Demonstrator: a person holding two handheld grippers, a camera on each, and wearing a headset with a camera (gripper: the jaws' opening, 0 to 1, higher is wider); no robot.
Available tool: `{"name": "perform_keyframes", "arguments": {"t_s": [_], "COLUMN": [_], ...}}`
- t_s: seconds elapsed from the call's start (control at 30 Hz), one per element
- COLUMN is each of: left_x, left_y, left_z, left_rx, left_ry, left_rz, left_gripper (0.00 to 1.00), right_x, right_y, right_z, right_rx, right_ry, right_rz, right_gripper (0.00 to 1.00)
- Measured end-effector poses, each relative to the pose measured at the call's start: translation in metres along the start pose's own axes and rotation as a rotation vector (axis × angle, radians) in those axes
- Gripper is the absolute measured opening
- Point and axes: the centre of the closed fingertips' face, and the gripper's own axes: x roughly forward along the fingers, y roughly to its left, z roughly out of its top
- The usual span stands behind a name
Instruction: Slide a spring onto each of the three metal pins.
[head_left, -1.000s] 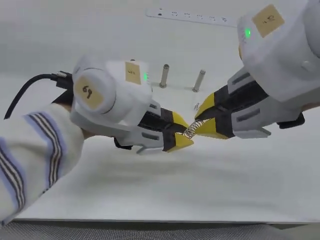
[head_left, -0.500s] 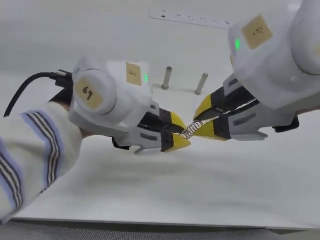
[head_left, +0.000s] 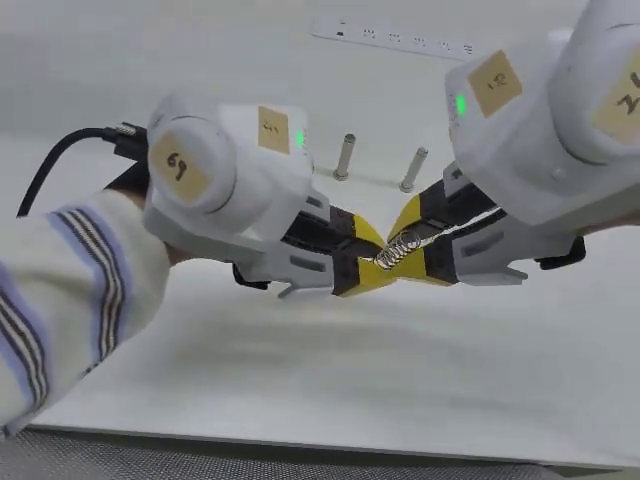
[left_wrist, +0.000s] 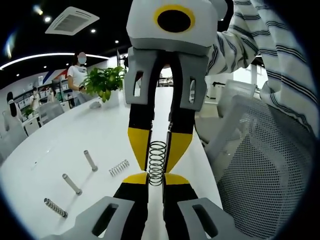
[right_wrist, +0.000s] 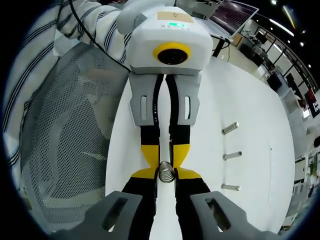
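A small metal spring (head_left: 398, 248) hangs above the white table (head_left: 330, 350), bridging the yellow tips of both grippers. My left gripper (head_left: 372, 262) is shut on one end of it, and my right gripper (head_left: 412, 243) is shut on the other end. In the left gripper view the spring (left_wrist: 157, 162) runs from my jaws into the opposite jaws. Two bare metal pins (head_left: 345, 157) (head_left: 413, 170) stand upright behind the grippers. A third pin (left_wrist: 55, 207) carries a spring. A loose spring (left_wrist: 119, 167) lies beside the pins.
A white power strip (head_left: 405, 40) lies at the table's far edge. A black cable (head_left: 60, 160) trails from the left gripper, and a striped sleeve (head_left: 70, 290) covers the lower left. A mesh chair (right_wrist: 65, 135) stands by the table, a potted plant (left_wrist: 102, 80) farther back.
The right gripper's jaws, open around the spring half a second ago, have closed on it. Both grippers rose slightly and drew closer together.
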Motion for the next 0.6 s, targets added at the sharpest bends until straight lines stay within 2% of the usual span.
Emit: {"name": "perform_keyframes", "arguments": {"t_s": [0.6], "left_x": [-0.0015], "left_y": [0.0005], "left_z": [-0.0044], "left_rx": [-0.012], "left_ry": [0.024], "left_rz": [0.002], "left_gripper": [0.03], "right_x": [0.0066], "right_y": [0.0], "right_z": [0.0013], "right_rx": [-0.034], "right_ry": [-0.01], "right_rz": [0.013], "right_gripper": [0.08]}}
